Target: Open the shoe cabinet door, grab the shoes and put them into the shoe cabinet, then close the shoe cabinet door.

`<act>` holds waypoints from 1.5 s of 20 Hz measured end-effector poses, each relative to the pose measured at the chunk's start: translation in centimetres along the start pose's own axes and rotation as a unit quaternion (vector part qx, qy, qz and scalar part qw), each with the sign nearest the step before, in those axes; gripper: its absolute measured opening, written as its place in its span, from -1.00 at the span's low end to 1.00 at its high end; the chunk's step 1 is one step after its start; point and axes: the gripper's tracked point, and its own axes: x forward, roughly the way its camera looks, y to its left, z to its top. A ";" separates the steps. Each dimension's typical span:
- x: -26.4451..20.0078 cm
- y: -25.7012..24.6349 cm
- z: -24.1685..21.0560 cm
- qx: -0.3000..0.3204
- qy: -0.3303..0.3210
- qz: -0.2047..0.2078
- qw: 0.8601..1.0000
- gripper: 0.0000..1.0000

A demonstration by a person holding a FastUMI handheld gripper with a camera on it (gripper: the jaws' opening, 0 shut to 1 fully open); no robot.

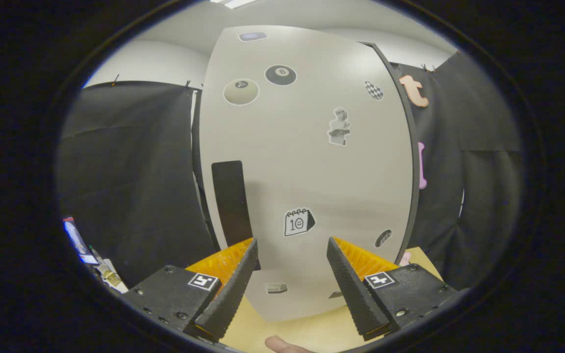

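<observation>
Black two-finger claw [292, 274] with orange ribbed backing is sitting at the bottom of the frame, fingers [231, 289] spread wide apart and gripping nothing. Filling the centre of the frame, just beyond the fingertips, a tall pale grey shoe cabinet door [307, 166] with a dark edge is standing upright and facing the camera; it is lying flush and looks closed, though the far edge is hard to judge through the lens curve. A black rectangular handle strip [231, 196] is running vertically at the door's left-centre, its lower end just above the left finger. Stickers are dotting the panel: a black eight-ball [281, 75] and a pale ball [241, 91] toward the top, a checkered oval [373, 90] upper right, a small bust figure [339, 126] right of centre, a calendar sticker [298, 222] between and above the fingertips. Light wooden desk [307, 331] is showing at bottom centre between the fingers, the cabinet base resting on it. A fingertip of a person's hand [282, 344] is peeking in at the very bottom. Small cluttered items [91, 255] at lower left are too blurred to identify.
</observation>
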 end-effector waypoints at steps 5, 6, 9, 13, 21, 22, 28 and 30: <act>-3.8 -0.2 0.5 0.001 -0.019 -0.005 1.000 0.90; -5.2 -0.5 0.9 -0.009 -0.028 -0.007 1.000 0.90; -9.6 -1.3 1.4 -0.017 -0.054 -0.018 0.998 0.92; -15.7 -2.2 -0.9 -0.003 -0.063 -0.012 0.998 0.93; -23.2 -8.7 -4.5 -0.015 -0.073 -0.072 0.995 0.94; -24.0 -9.4 -4.3 -0.021 -0.080 -0.085 0.993 0.94; -27.9 -9.1 -3.7 -0.027 -0.106 -0.088 0.990 0.94; -28.6 -8.0 -3.6 -0.012 -0.118 -0.056 0.991 0.94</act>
